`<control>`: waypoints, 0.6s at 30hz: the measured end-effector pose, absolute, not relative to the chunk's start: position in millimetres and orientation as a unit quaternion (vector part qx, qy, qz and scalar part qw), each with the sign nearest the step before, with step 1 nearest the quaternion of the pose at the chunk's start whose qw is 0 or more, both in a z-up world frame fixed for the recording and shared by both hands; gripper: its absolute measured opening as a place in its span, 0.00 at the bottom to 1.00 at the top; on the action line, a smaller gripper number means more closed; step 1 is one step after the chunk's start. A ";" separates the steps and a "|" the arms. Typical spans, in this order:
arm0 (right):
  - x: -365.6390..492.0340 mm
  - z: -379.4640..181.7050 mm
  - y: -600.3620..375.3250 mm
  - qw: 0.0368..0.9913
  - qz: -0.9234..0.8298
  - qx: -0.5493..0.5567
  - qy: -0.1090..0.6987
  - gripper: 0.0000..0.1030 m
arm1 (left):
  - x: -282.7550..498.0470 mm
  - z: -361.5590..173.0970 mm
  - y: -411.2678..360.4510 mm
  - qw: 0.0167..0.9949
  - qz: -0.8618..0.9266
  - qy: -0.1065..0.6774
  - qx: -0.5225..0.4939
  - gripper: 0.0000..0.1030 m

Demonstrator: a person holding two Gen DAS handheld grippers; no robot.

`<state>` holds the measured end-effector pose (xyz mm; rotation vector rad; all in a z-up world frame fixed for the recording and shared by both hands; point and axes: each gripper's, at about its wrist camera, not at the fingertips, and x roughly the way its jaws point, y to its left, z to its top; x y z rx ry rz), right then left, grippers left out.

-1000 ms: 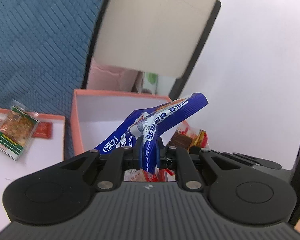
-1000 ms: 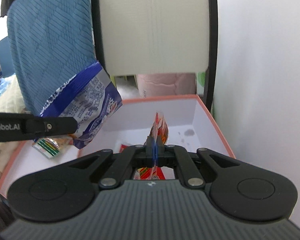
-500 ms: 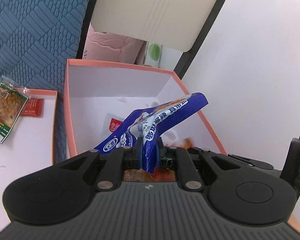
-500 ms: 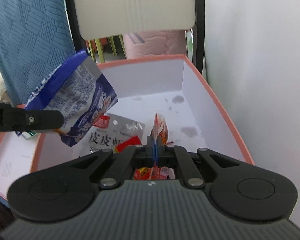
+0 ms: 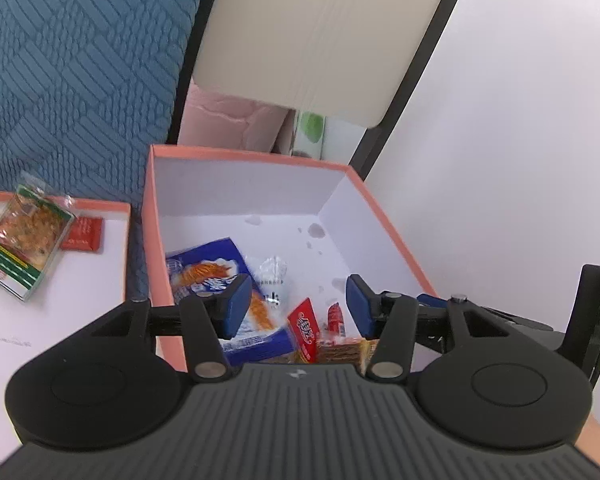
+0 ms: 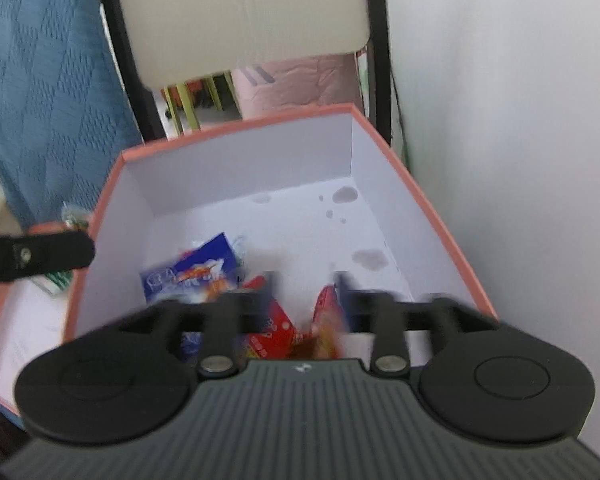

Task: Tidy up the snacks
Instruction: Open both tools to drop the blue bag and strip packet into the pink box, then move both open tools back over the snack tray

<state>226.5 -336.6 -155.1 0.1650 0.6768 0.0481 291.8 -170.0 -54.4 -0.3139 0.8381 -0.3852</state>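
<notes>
Orange-rimmed box [image 5: 152, 216] below both claws, left claw [image 5: 296, 306] and right claw [image 6: 304, 300] spread wide, holding nothing. Blue bag [image 5: 204, 272] flat inside. Remaining packets [image 5: 28, 236] on lid at 9 o'clock, long axis toward 1 o'clock, nearer left claw.

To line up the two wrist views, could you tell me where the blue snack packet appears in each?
Left wrist: the blue snack packet lies in the box's near-left part, partly behind the left finger pad.
Right wrist: the packet lies left of centre on the box floor, blurred.
Shared landmark: the orange-rimmed box, with grey stains on its floor.
</notes>
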 end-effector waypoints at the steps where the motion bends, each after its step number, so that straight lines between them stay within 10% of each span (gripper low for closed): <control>1: 224.1 -152.1 -336.8 0.941 0.021 0.079 0.329 0.51 | 289.2 -50.0 -167.4 0.886 -0.184 0.398 -0.150 0.57; 18: 174.1 -83.6 -302.7 0.963 0.061 0.081 0.249 0.51 | 233.5 14.2 -102.1 0.923 -0.154 0.312 -0.164 0.57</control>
